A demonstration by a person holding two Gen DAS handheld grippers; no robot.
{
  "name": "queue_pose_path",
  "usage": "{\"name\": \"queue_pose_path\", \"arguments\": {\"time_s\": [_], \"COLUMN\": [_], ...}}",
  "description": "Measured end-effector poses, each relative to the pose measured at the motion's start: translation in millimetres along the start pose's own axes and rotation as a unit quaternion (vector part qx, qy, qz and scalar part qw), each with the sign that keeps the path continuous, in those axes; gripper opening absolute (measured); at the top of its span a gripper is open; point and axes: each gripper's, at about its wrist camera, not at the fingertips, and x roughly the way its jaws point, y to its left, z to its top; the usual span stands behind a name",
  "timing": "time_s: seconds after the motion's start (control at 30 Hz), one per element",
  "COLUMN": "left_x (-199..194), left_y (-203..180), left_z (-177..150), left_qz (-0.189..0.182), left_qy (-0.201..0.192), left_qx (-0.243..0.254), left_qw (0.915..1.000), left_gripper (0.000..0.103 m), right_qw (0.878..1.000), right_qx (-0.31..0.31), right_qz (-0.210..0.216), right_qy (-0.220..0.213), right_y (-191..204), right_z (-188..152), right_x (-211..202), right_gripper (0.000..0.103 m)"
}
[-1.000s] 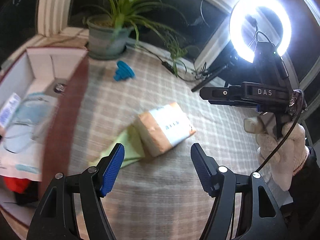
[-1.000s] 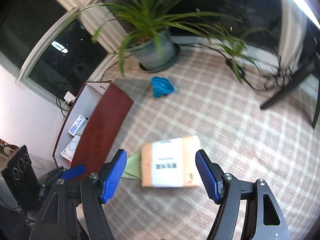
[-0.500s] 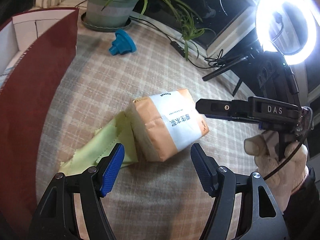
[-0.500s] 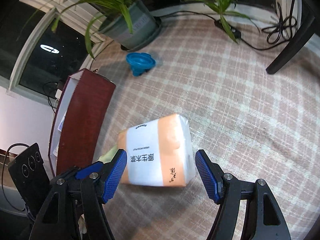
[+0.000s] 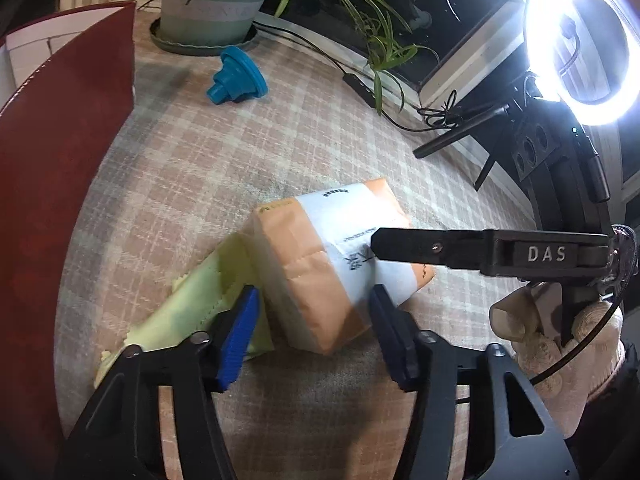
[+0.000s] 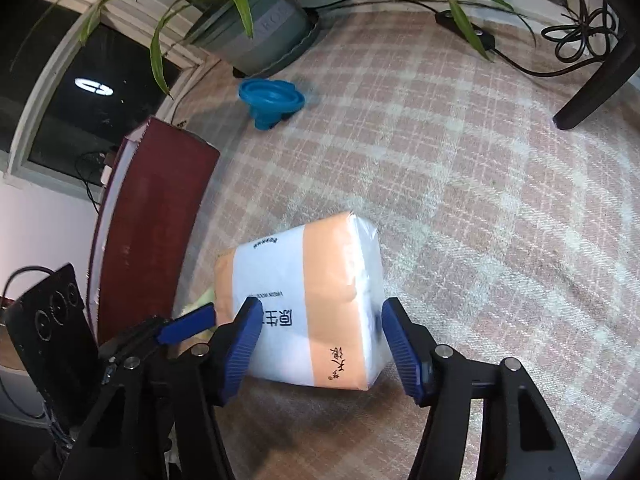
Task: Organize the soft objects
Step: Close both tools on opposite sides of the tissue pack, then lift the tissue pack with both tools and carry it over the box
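Observation:
An orange and white soft tissue pack (image 5: 320,256) lies on the checked cloth, partly on top of a yellow-green rag (image 5: 192,312). My left gripper (image 5: 314,332) reaches down at the pack's near corner. Its jaws are closing with that corner between the blue pads, and a thin gap still shows on the left side. My right gripper (image 6: 320,340) straddles the other end of the pack (image 6: 312,300), jaws also closing, pads right at its sides. The right gripper's black finger bar (image 5: 480,248) crosses over the pack, held by a gloved hand (image 5: 560,344).
A dark red open box (image 5: 60,200) stands at the left. A blue funnel-shaped item (image 5: 236,80) and a potted plant (image 5: 216,8) sit at the back. A ring light (image 5: 580,40), its stand and cables (image 6: 576,40) are at the right.
Both grippers have come down onto the tissue pack and their jaws have narrowed around it. The pack now fills the gap between each pair of fingers.

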Motion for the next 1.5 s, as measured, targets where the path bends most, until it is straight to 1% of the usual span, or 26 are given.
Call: {"name": "queue_pose_path", "arguments": {"time_s": [0.03,0.13,0.3,0.43,0.67,1.03,1.17,1.4,1.5], "left_x": [1,2,0,-5,-25,-78,-99,-139,-157], "left_y": [-1,-4,-5,-8,-17,-29,-29,-12,3], "left_z": [0,-1,-2,-2,-7,-20,-28,-47,-55], "left_qz": [-0.002,-0.002,-0.005,-0.009,-0.021,-0.033,-0.033,-0.032,-0.032], "left_qy": [0.001,0.001,-0.002,-0.010,-0.030,-0.073,-0.092,-0.124,-0.136], "left_qx": [0.003,0.012,0.014,0.018,0.031,0.063,0.071,0.071,0.061], "left_qw": [1.0000,0.9999,0.9999,0.9998,0.9989,0.9948,0.9927,0.9893,0.9883], "left_gripper": [0.044,0.044,0.044,0.044,0.044,0.044,0.044,0.044,0.044], "right_qw": [1.000,1.000,1.000,1.000,1.000,0.998,0.996,0.994,0.992], "right_qx": [-0.002,-0.004,0.000,-0.005,-0.007,-0.008,-0.014,-0.037,-0.052], "right_qz": [-0.003,-0.003,-0.004,-0.005,-0.005,0.017,0.022,0.024,0.023], "right_qy": [0.002,0.007,0.001,-0.001,-0.018,-0.065,-0.082,-0.104,-0.111], "right_y": [1,2,2,6,16,37,53,92,114], "right_z": [0,-2,-6,-11,-19,-37,-43,-58,-65], "right_x": [1,5,4,-1,-18,-58,-71,-84,-86], "right_gripper": [0.052,0.049,0.046,0.046,0.046,0.046,0.046,0.046,0.046]}}
